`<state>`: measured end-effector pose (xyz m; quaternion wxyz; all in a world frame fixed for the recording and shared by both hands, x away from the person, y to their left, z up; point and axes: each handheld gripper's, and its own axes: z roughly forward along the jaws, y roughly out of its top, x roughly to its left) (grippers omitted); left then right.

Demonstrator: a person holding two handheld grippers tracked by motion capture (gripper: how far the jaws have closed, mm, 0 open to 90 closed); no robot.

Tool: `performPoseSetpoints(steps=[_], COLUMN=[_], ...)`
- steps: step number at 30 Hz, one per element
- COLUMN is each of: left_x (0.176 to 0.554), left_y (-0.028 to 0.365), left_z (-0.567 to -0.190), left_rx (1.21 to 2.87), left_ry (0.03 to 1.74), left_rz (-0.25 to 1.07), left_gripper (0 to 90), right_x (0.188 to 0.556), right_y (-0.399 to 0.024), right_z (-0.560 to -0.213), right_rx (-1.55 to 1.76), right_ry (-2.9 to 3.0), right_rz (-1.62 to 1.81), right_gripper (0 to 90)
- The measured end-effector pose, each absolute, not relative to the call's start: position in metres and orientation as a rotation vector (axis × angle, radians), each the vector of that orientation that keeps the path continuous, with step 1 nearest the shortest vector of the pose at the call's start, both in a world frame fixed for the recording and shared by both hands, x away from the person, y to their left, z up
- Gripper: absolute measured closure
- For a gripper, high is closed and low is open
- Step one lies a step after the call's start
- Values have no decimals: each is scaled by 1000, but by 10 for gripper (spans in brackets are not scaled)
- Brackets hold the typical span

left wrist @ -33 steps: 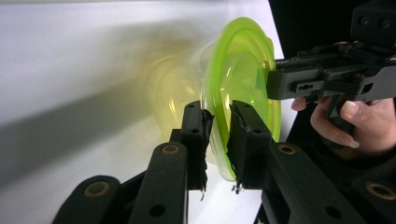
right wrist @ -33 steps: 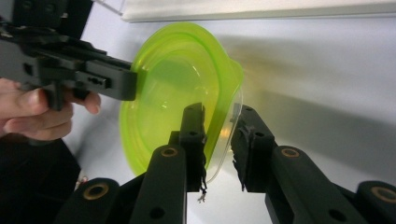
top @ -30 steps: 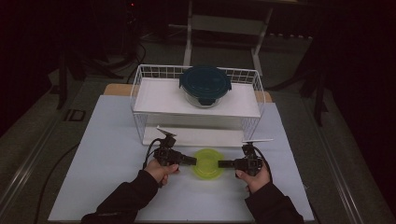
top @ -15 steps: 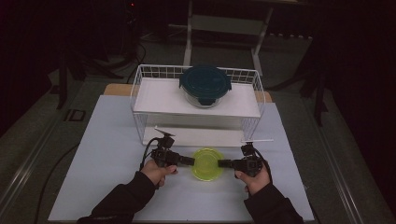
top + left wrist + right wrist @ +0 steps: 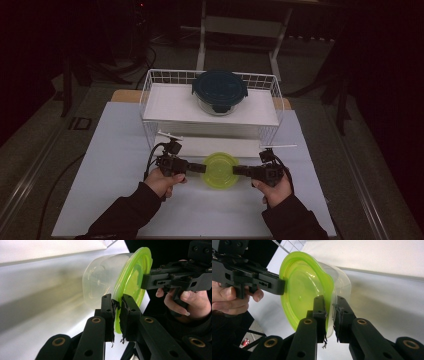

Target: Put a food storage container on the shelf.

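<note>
container (image 5: 220, 170) shifted slightly, apparently between tools

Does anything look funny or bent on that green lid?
Yes. In the right gripper view, the green lid is buckled where the right gripper pinches its rim together with the clear container; the edge waves instead of lying flat. The left gripper clamps the opposite rim. Nothing has spilled.

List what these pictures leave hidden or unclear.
- High view: the green lid covers the clear tub's inside.
- High view: the dark lid covers the glass bowl's contents.
- Left gripper view: the left gripper hides the lid's near rim.
- Right gripper view: the right gripper does likewise.
</note>
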<state>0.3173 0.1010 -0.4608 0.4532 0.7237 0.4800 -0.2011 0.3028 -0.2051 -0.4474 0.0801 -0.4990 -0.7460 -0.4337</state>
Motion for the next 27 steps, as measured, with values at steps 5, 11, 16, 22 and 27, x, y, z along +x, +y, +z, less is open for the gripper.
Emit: performPoseSetpoints(steps=[5,11,16,22,27], left_x=[314,313,310,309,308], left_y=[103,109,114,120,124], left_z=[-448,-422,-402,-378,-354], left_rx=[1780,1777,1773,1750,1734], left_ry=[1167,1155,1141,1114,1099], left_rz=[-480,-444,-412,-371,-332], left_gripper=[810,810,810,811,812], right_x=[298,298,297,298,301], right_y=[-204,-199,-195,-191,-188], right_z=[-435,-413,-395,-371,-349], right_rx=[-1483,-1461,-1446,-1419,-1398], right_ry=[-2242,-2264,-2267,-2280,-2292], right_rz=[-1325,-1370,-1408,-1461,-1505], right_gripper=[808,809,809,809,809])
